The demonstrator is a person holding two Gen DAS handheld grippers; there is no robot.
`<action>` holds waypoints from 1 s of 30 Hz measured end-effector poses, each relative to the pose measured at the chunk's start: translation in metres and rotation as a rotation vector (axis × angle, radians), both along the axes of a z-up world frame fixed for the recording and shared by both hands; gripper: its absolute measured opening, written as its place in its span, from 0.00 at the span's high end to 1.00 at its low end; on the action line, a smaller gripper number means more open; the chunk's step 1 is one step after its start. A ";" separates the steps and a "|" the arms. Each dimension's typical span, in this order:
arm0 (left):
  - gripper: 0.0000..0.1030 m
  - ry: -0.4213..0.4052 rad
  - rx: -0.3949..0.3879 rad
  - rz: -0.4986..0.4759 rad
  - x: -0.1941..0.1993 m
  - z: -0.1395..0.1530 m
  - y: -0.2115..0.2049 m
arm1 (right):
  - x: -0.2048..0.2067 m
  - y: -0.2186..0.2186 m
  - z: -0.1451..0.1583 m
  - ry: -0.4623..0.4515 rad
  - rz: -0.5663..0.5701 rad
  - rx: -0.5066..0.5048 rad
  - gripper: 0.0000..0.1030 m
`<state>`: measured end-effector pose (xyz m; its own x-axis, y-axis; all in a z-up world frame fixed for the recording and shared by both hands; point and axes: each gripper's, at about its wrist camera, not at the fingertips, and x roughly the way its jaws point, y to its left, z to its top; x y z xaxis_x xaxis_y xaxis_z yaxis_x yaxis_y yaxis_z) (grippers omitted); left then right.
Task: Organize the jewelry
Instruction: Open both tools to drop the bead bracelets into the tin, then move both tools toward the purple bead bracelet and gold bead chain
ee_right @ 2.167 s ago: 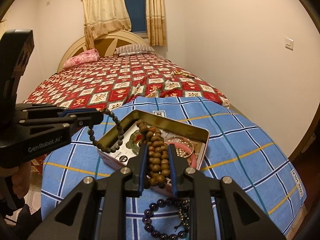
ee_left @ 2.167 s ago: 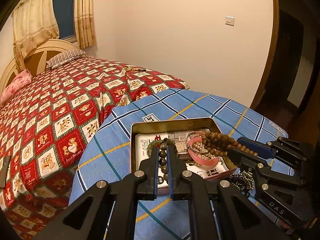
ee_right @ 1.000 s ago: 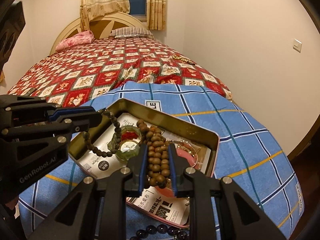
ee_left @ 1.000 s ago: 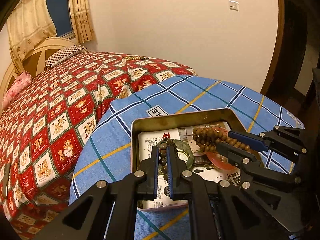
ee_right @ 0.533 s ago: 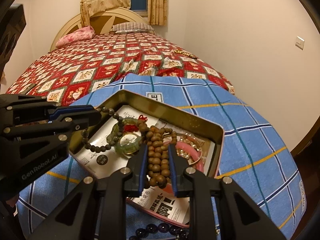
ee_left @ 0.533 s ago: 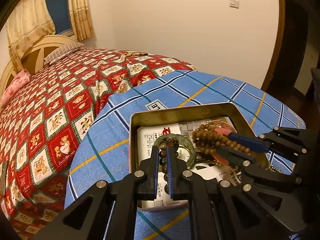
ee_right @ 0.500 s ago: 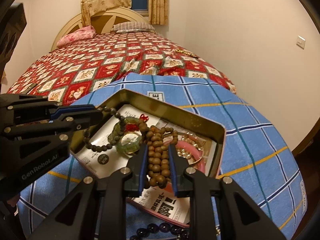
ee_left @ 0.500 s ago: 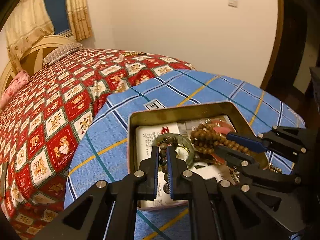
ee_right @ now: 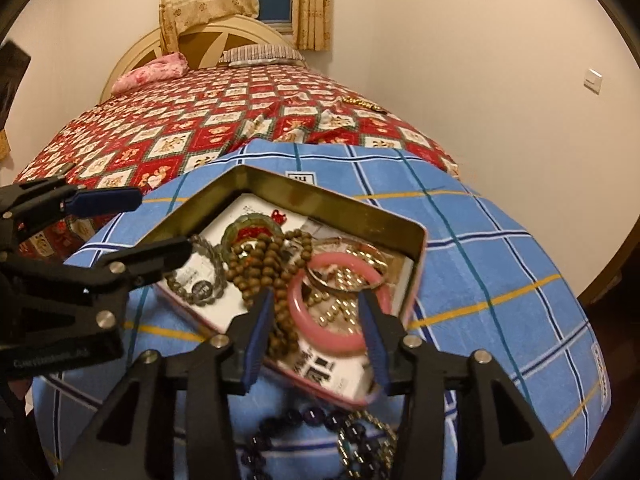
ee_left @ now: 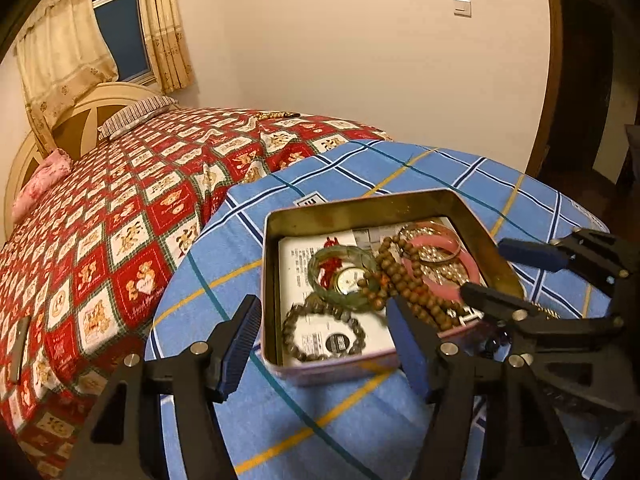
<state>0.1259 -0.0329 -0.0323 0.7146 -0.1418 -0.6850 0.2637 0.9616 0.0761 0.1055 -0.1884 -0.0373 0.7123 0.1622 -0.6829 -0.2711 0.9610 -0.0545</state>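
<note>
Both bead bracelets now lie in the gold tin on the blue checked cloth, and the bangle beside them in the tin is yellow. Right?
Not quite: the bangle is pink, as the right wrist view shows. The rest holds: the dark bead bracelet and brown bead strand lie in the gold tin on the blue checked cloth.

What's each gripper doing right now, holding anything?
Left gripper: just opened, holding nothing.
Right gripper: just opened, brown bead strand released into the tin.
</note>
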 end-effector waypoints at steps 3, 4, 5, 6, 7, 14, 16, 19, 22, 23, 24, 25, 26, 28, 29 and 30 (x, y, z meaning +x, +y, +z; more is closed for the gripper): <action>0.37 -0.008 -0.005 0.010 -0.013 -0.001 -0.001 | -0.014 -0.010 0.002 -0.007 -0.022 0.003 0.48; 0.37 -0.016 -0.006 0.014 -0.018 -0.001 -0.002 | -0.019 -0.014 0.002 -0.010 -0.030 0.004 0.47; 0.37 -0.024 -0.007 0.017 -0.024 0.000 -0.004 | -0.023 -0.017 0.003 -0.013 -0.037 0.004 0.45; 0.37 -0.030 -0.013 0.016 -0.029 0.000 -0.005 | -0.029 -0.022 0.003 -0.015 -0.050 0.003 0.45; 0.37 -0.037 -0.022 0.013 -0.036 0.001 -0.007 | -0.033 -0.026 0.004 -0.015 -0.060 0.003 0.43; 0.37 0.001 -0.016 -0.020 -0.054 -0.016 -0.031 | -0.061 -0.058 -0.010 0.027 -0.167 -0.003 0.39; 0.37 0.022 -0.002 -0.029 -0.053 -0.024 -0.039 | -0.067 -0.064 -0.016 0.041 -0.189 -0.002 0.39; 0.37 0.035 0.003 -0.042 -0.055 -0.029 -0.048 | -0.074 -0.071 -0.024 0.063 -0.214 -0.001 0.39; 0.37 0.037 0.018 -0.061 -0.055 -0.032 -0.059 | -0.078 -0.078 -0.027 0.068 -0.238 0.008 0.39; 0.37 0.039 0.021 -0.069 -0.055 -0.033 -0.064 | -0.078 -0.080 -0.027 0.070 -0.246 0.017 0.39; 0.37 0.040 0.024 -0.072 -0.055 -0.034 -0.066 | -0.079 -0.082 -0.027 0.069 -0.252 0.022 0.39; 0.37 0.042 0.029 -0.076 -0.055 -0.036 -0.070 | -0.079 -0.083 -0.028 0.067 -0.259 0.025 0.39; 0.37 0.046 0.033 -0.082 -0.054 -0.038 -0.073 | -0.079 -0.084 -0.028 0.066 -0.265 0.027 0.39; 0.37 0.056 0.041 -0.093 -0.053 -0.043 -0.080 | -0.081 -0.085 -0.028 0.060 -0.271 0.030 0.38; 0.37 0.065 0.043 -0.100 -0.052 -0.046 -0.083 | -0.081 -0.085 -0.028 0.058 -0.274 0.028 0.37; 0.37 0.071 0.045 -0.102 -0.052 -0.048 -0.085 | -0.081 -0.085 -0.028 0.056 -0.276 0.026 0.36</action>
<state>0.0744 -0.1177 -0.0803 0.6474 -0.1792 -0.7408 0.3667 0.9253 0.0966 0.0247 -0.2736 -0.0656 0.6935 -0.0150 -0.7203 -0.0004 0.9998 -0.0212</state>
